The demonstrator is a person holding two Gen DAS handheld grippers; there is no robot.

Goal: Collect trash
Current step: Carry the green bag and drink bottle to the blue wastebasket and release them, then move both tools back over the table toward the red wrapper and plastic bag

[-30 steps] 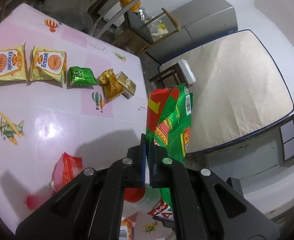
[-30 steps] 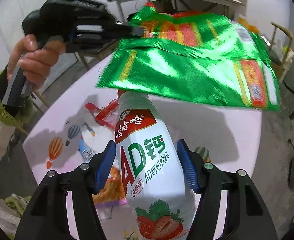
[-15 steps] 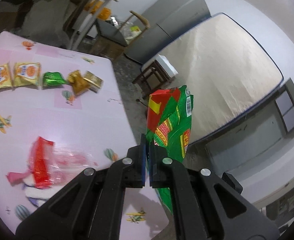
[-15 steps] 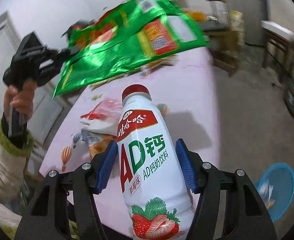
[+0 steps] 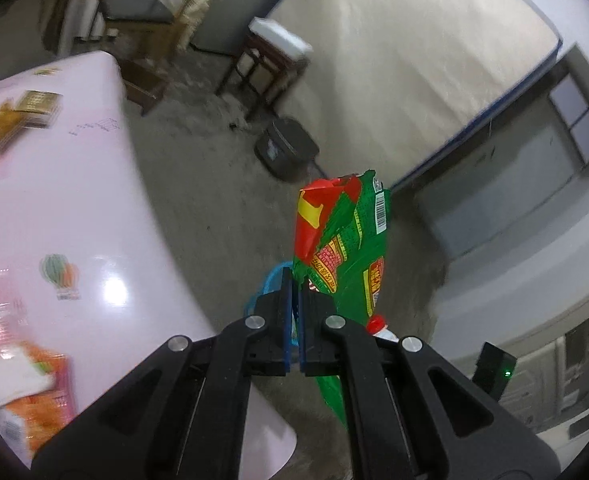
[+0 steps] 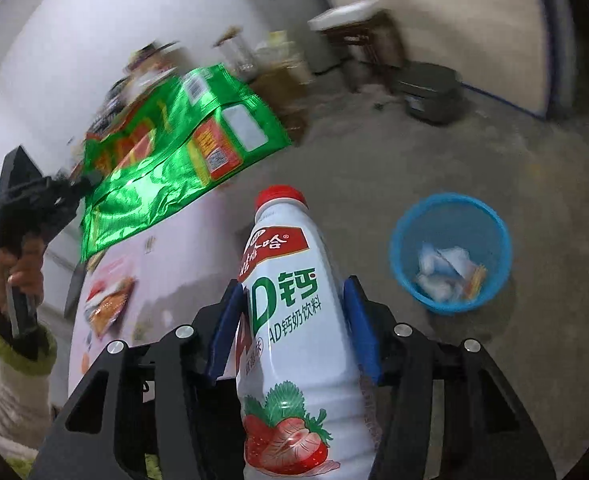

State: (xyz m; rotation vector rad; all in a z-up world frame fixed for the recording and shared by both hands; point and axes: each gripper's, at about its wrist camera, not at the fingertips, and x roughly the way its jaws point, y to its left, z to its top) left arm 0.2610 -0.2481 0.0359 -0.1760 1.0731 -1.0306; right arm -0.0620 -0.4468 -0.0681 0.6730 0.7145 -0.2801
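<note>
Your view has swung off the table (image 5: pixel 66 208): a second ago both cameras faced its pink top, and now the floor fills them, with the blue bin (image 6: pixel 450 252) at 3 o'clock in the right wrist view, already holding some crumpled scraps. This suggests the carry is nearly done and the drop comes next. Your left gripper (image 5: pixel 293 308) is pinched fully together on a corner of the green bag (image 5: pixel 346 248), which stands up at 1 o'clock. Your right gripper (image 6: pixel 294 324) has the bottle (image 6: pixel 294 320) between its blue pads, jaws closing tighter on it. In the left view only a blue sliver of the bin shows behind the jaws. The table wrappers are smeared by motion blur, and the bottle's base is cut off.
</note>
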